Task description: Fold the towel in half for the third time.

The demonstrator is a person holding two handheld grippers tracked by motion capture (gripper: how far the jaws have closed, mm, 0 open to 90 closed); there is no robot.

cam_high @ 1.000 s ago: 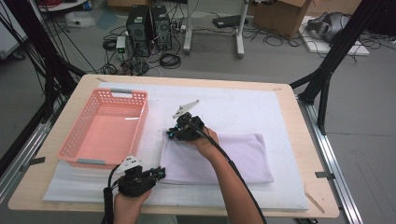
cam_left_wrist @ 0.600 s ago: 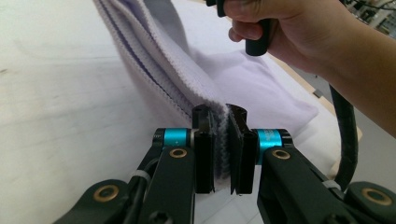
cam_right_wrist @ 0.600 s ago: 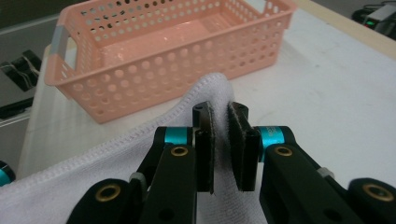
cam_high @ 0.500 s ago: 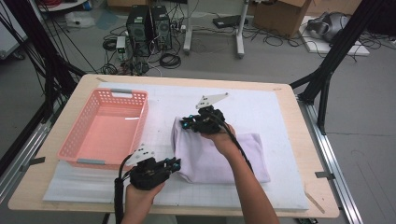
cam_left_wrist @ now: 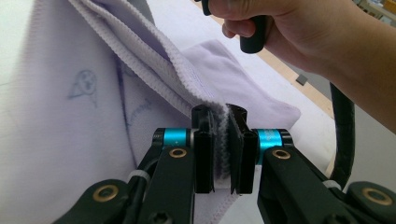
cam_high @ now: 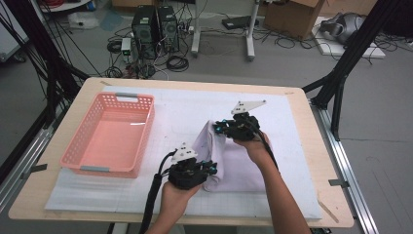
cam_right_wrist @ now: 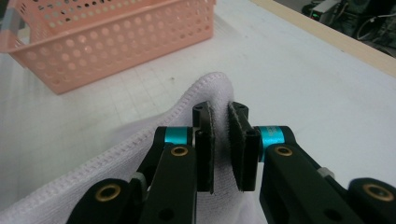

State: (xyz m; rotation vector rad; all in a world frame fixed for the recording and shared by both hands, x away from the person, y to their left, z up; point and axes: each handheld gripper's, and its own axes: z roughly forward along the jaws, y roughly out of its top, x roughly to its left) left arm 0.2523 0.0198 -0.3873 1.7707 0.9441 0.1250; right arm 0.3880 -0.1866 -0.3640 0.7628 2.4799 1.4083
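A pale lilac towel (cam_high: 229,161) lies on the white mat right of the basket, its left edge lifted and folding over to the right. My left gripper (cam_high: 210,168) is shut on the near corner of that edge; in the left gripper view the towel (cam_left_wrist: 84,116) hem is pinched between the jaws of the left gripper (cam_left_wrist: 220,140). My right gripper (cam_high: 220,127) is shut on the far corner, held above the table. In the right gripper view the towel (cam_right_wrist: 140,140) edge sits clamped in the right gripper (cam_right_wrist: 219,140).
A pink plastic basket (cam_high: 83,155) stands on the left of the mat (cam_high: 170,107), and the basket (cam_right_wrist: 116,32) also appears past the right gripper. The wooden table edge (cam_high: 311,161) runs along the right. Cables, computers and stands fill the floor beyond.
Both grippers have moved right and up with the towel's left edge, lifting it off the mat and folding it over the rest of the towel.
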